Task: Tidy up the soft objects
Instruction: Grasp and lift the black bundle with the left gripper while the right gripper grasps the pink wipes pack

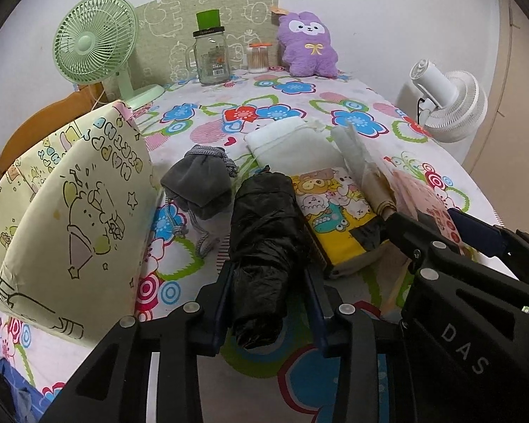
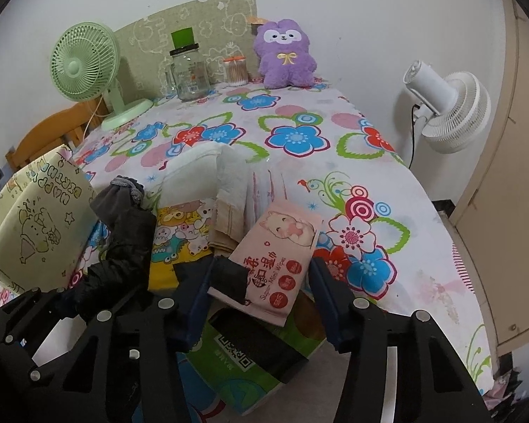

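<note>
A home, likely a bedroom: a table under a flowered cloth (image 2: 335,176) stands against a plain wall, with a purple plush toy (image 2: 285,57), a green fan (image 2: 84,67) and a glass jar (image 2: 188,74) along its far edge

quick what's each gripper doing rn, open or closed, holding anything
Left gripper: shut on the black folded umbrella.
Right gripper: jaws open around the pink wet wipes pack, not yet clamped.
</note>
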